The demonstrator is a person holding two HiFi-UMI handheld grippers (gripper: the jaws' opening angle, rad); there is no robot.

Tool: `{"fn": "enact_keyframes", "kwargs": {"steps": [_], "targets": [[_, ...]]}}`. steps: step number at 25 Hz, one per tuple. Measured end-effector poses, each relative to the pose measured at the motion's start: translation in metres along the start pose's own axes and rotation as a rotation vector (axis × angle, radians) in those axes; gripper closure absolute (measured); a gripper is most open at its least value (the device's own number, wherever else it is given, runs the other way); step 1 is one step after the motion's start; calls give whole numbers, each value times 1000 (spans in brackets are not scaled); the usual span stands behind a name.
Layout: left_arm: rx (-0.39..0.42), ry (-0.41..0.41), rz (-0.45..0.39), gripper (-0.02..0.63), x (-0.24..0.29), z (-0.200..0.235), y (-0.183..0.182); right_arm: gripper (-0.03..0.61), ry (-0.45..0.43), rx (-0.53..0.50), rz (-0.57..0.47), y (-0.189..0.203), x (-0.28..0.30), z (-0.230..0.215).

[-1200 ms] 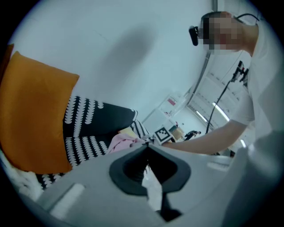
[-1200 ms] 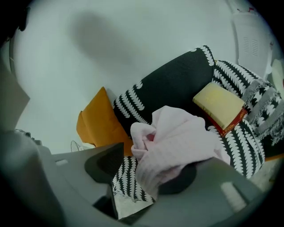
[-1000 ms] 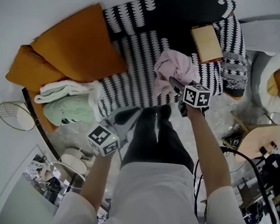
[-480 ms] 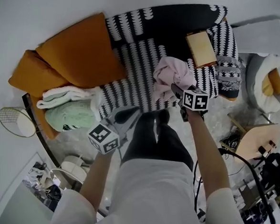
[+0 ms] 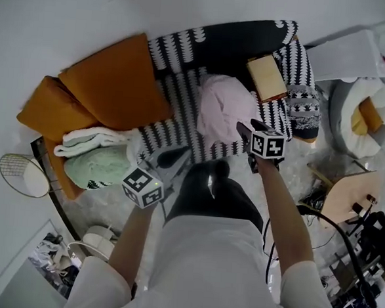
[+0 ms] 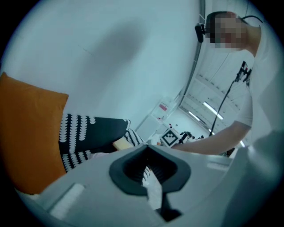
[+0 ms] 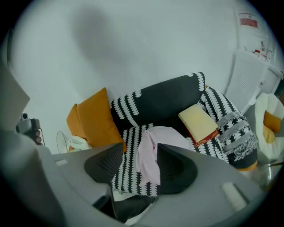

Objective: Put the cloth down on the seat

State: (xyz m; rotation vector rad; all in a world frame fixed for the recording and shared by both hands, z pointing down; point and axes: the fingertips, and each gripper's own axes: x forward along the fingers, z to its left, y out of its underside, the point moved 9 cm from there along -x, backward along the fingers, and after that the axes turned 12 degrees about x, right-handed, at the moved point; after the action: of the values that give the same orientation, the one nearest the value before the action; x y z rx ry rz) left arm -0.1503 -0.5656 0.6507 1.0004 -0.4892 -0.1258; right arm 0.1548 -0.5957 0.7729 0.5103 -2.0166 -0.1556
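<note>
Cloth (image 5: 222, 111), pink and one of a kind here, is lying spread on the striped seat (image 5: 174, 109) of the black-and-white sofa, its near edge drooping over the seat's front. Two orange cushions (image 5: 115, 79) are leaning at the left end of the sofa, the second (image 5: 48, 107) sitting farther left. Two folded towels are resting below them, a white one (image 5: 91, 138) on a green one (image 5: 96, 164). One yellow book (image 5: 267, 77) is lying at the far right of the seat, just beside the cloth.

Two grippers are being held out. The right gripper (image 5: 247, 129) is hovering at the cloth's near right edge, its jaws standing wide and closing; the cloth is showing in the gap between them in the right gripper view, but the pads are not pressing on it. The left gripper (image 5: 170, 160) is hanging near the person's leg, well apart from the cloth, its jaws meeting together.

Compared with a second ago, the cloth is no longer bunching up against the right gripper: it is now lying flatter and wider on the seat. The left gripper is keeping roughly its earlier place.
</note>
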Motion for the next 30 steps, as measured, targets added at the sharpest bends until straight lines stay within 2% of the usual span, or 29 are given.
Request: {"fn": "enact_keyframes", "kwargs": {"steps": [9,17,24,30], "targets": [[33,19,6,614,-13,-34,-12,430,-53,-24,-93,-3,-63,18],[64,2,2,614,-29,-68,-17,533,-96,-112,-183,8,-140,34],[90,-44,-30,614,-42,-108,-28,560,-159,-152,-267,24,-212,42],[110,-82,-49,614,-41,-160,-24,572,-212,-187,-307,43,-264,32]]}}
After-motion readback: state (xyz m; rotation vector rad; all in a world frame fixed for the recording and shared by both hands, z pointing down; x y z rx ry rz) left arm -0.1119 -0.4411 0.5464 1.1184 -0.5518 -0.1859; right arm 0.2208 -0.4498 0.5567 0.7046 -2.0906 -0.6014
